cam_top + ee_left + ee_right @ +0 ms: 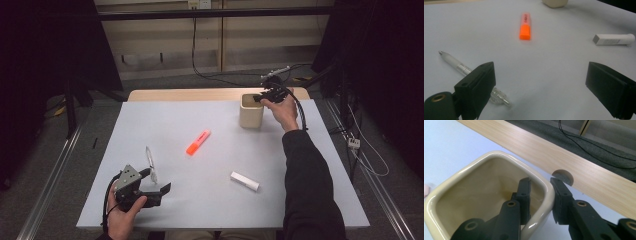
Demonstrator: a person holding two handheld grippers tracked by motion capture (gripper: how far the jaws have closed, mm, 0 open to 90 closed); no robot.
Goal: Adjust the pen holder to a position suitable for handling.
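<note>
Lettering on the orange highlighter [525,26] is too blurred to read. Your right gripper [541,195] pinches the cream cup's [251,112] wall at the table's [190,197] far edge; your left gripper [539,87] stands spread, one jaw hiding part of the clear pen [456,63].

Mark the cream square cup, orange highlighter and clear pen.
cream square ceramic cup [250,118]: high view, front wall.
orange highlighter [525,29]: left gripper view, cap end.
clear plastic pen [453,60]: left gripper view, barrel.
</note>
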